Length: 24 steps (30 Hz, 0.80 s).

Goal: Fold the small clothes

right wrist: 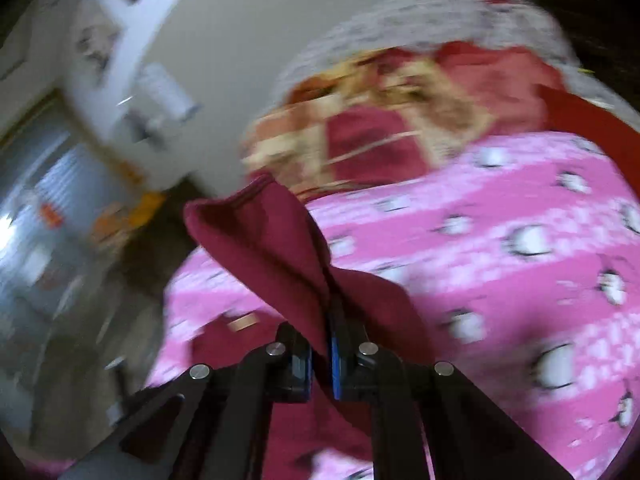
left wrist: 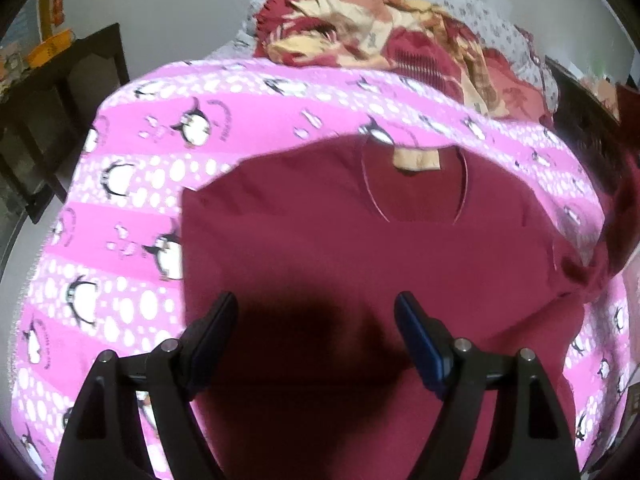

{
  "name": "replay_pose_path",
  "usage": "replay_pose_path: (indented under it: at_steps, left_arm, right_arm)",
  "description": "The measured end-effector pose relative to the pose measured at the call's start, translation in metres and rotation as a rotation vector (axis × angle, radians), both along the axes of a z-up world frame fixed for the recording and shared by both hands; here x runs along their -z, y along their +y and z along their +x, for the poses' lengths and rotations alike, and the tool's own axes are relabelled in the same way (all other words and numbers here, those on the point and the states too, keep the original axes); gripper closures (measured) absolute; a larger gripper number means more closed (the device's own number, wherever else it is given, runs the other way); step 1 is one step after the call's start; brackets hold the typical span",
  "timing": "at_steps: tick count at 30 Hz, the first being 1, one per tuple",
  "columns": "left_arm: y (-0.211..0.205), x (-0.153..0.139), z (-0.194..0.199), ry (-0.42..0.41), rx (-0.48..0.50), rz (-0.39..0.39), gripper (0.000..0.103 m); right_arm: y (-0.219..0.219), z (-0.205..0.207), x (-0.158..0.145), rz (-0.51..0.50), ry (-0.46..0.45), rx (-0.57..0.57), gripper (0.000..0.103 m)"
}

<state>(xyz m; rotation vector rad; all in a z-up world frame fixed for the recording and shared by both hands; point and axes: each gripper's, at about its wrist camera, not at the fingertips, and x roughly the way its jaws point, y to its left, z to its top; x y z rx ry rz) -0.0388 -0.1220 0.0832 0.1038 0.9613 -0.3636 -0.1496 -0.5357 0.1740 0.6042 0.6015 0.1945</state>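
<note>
Pinching a Maroon Sleeve Above the Penguin Sheet

Lying flat on the pink penguin-print sheet (left wrist: 132, 184) is a maroon T-shirt (left wrist: 320, 248), its round neckline and tan neck label (left wrist: 416, 160) pointing away from the left wrist camera. The shirt is sitting near the middle of the sheet, with pink fabric showing to the left of it, beyond its collar and along its right side.

The left claw (left wrist: 316, 312) is hovering over the lower half of the shirt with its blue-padded fingers (left wrist: 416, 340) spread wide, gripping nothing; a dark shadow is falling on the cloth between them.

The right claw (right wrist: 320, 344) is squeezing nearly closed on a bunched fold of the same maroon shirt (right wrist: 272, 248), and the ribbed hem of what looks like a sleeve is standing up above the fingers, lifted off the sheet (right wrist: 500, 280). This view is blurred, so finer detail of the grip is not readable. In the left view the shirt's right sleeve (left wrist: 588, 268) is rising in a twisted bunch at the shirt's right edge.

Beyond the shirt's collar, a heap of red, orange and cream patterned cloth (left wrist: 384, 36) is resting against a white floral-print cover (left wrist: 476, 12). To the left of the sheet, dark wooden furniture (left wrist: 80, 80) is standing against a pale wall.
</note>
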Motion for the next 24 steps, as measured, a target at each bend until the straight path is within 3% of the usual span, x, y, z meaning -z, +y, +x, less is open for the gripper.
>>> replay_pose_path:
  at_steps: [6, 12, 18, 24]
  left_arm:
    - [0.036, -0.021, -0.001, -0.04, -0.051, -0.027, 0.024]
    - [0.074, -0.03, -0.001, -0.061, -0.104, -0.049, 0.024]
    - [0.127, -0.025, 0.01, -0.056, -0.212, -0.072, 0.024]
    - [0.149, -0.01, 0.017, -0.024, -0.245, -0.078, 0.024]
  right_arm:
    - [0.107, 0.027, -0.034, -0.039, -0.02, -0.303, 0.095]
    - [0.207, 0.07, -0.022, -0.091, 0.075, -0.574, 0.095]
    - [0.299, 0.118, 0.045, -0.245, 0.303, -0.798, 0.095]
    - [0.329, 0.187, 0.121, -0.391, 0.47, -0.783, 0.095]
